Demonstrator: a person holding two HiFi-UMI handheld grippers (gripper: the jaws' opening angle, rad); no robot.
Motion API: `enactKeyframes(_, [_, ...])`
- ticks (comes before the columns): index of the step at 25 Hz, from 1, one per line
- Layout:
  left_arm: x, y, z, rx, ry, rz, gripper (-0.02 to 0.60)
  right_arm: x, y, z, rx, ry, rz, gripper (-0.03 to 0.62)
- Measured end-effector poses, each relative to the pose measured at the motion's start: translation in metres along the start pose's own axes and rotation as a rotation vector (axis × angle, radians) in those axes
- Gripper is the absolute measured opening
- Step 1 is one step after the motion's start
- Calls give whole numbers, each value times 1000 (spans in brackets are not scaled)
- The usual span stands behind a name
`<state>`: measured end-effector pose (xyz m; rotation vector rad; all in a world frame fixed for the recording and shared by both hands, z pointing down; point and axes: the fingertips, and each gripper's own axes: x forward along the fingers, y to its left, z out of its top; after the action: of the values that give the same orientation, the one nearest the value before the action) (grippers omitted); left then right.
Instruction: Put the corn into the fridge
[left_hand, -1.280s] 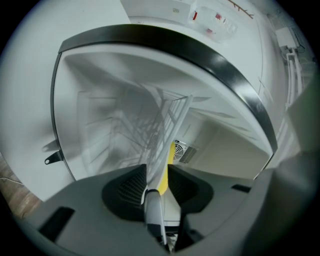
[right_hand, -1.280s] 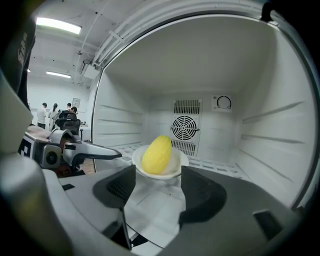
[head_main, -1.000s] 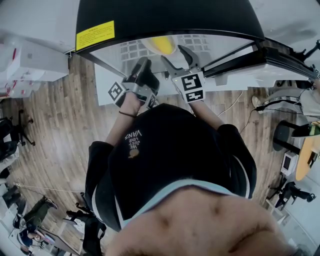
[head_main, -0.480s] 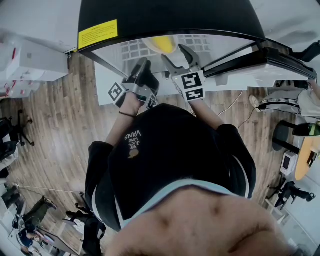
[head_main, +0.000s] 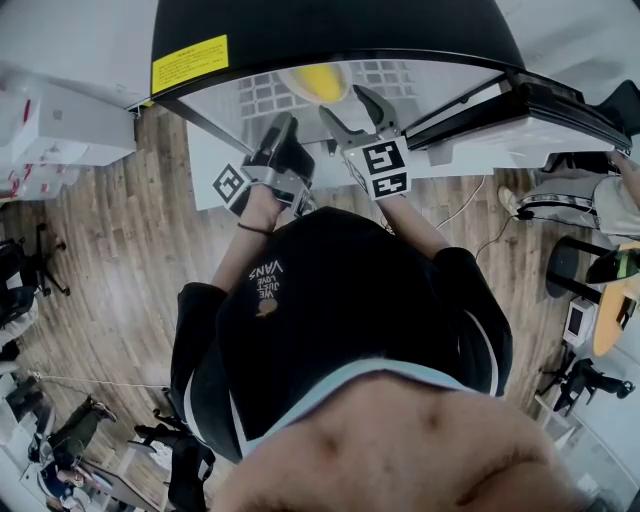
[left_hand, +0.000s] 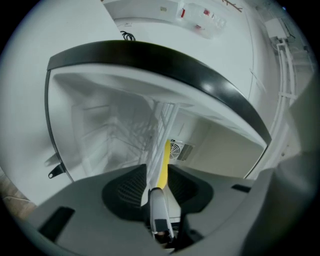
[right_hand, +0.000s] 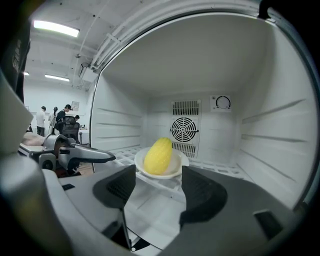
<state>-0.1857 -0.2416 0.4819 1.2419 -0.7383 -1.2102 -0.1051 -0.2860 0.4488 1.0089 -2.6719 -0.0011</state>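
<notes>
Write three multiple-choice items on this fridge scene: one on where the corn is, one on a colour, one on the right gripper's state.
1. Where is the corn?
A. on a plate inside the fridge
B. on the wooden floor
C. on a desk

2. What colour is the plate?
A. black
B. white
C. red

3. How do the fingers of the right gripper stand?
A. shut on the corn
B. shut on nothing
C. apart, holding nothing

Answers:
1 A: the corn lies on the plate, on the wire shelf ahead of the fan.
2 B: the rim around the yellow corn is white.
3 C: the right gripper view shows a wide gap, with the corn beyond the fingers.
</notes>
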Motion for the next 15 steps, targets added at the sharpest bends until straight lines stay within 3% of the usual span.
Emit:
enactKeyframes(8, [1, -20, -2, 213, 40, -25, 114, -18, -2, 7, 24, -36, -7, 282])
enactKeyframes(15, [-2, -35, -14, 347, 70, -47, 106, -38, 0, 8, 36, -59, -6, 282])
